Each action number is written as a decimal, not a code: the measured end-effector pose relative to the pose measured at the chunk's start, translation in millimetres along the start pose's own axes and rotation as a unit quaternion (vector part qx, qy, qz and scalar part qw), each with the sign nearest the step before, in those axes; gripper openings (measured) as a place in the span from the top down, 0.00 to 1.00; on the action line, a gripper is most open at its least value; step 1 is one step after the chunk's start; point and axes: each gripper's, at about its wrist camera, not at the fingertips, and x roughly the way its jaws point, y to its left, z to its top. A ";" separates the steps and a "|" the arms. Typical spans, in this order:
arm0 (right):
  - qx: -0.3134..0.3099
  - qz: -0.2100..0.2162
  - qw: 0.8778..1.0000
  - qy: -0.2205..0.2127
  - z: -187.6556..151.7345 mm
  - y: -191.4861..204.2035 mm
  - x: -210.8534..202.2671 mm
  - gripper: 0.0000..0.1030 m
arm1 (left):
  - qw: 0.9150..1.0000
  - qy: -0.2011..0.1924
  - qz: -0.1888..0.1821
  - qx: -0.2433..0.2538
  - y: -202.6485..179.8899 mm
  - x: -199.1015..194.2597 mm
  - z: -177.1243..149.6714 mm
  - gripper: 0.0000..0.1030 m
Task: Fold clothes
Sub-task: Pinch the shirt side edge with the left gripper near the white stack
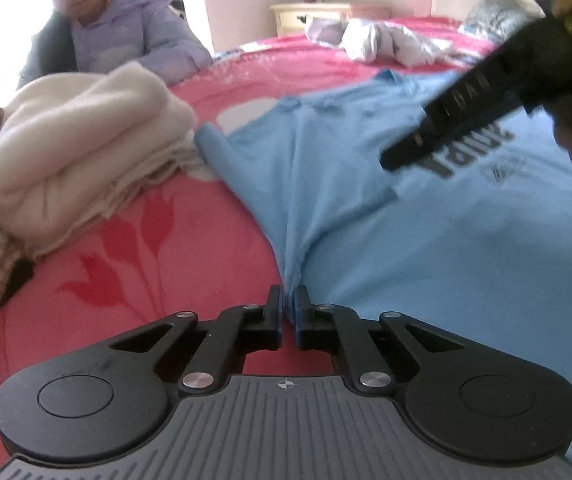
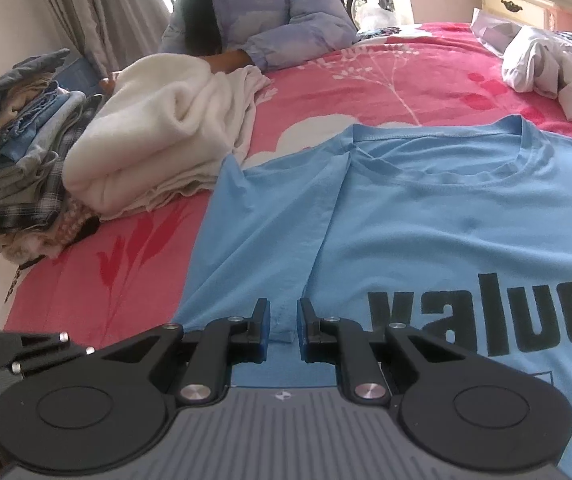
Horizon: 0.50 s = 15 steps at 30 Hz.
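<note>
- Left tool (image 1: 290,312) is pinched tight on a gathered ridge of the blue shirt (image 1: 426,232), cloth bunching up from its tips toward 12 o'clock.
- Right tool (image 2: 283,322) has its jaws a little apart, straddling a small fold at the sleeve seam; the pads look close to the cloth, but I can't tell if they press on it.
- The shirt lies flat on the red bed (image 2: 366,80), collar at 12 o'clock in the right view, the "value" print at 3 o'clock, one sleeve spread toward 9 o'clock.
- Risk: the left grip holds only a thin pinch, so a quick lift could let it slip or raise one layer and leave the back layer behind.
- Risk: if the right tool isn't really clamped, the two sides would rise unevenly and the fold would come out skewed.
- Risk: the white blanket (image 2: 157,132) sits just beside the sleeve at 10 o'clock; a wide swing could drag or catch it.
- Hard to see: the shirt's hem and far sleeve are cut off at the frame edges.
- In the left view the right tool is a dark blur at 2 o'clock, covering part of the print.
- A person in a lilac jacket (image 2: 277,8) sits at 12 o'clock beyond the blanket, hands mostly hidden.
</note>
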 end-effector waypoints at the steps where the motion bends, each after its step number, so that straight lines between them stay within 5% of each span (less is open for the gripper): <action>1: -0.001 0.000 1.000 0.000 1.2 1.8 1.3 0.84 | 1.000 -0.002 0.001 0.007 -2.4 -2.1 -1.0 0.95; 8: -0.014 -0.012 1.000 0.004 14.4 16.8 19.2 0.84 | 1.000 0.003 -0.008 0.018 -2.4 -9.1 -5.1 0.95; 12: 0.083 -0.017 0.996 0.012 12.6 -13.4 19.6 0.71 | 1.000 0.008 -0.014 0.007 4.8 -8.8 -4.4 0.94; 15: 0.145 0.007 0.989 0.035 4.9 -33.8 26.3 0.70 | 1.000 0.015 -0.025 0.010 5.2 -3.2 -1.6 0.83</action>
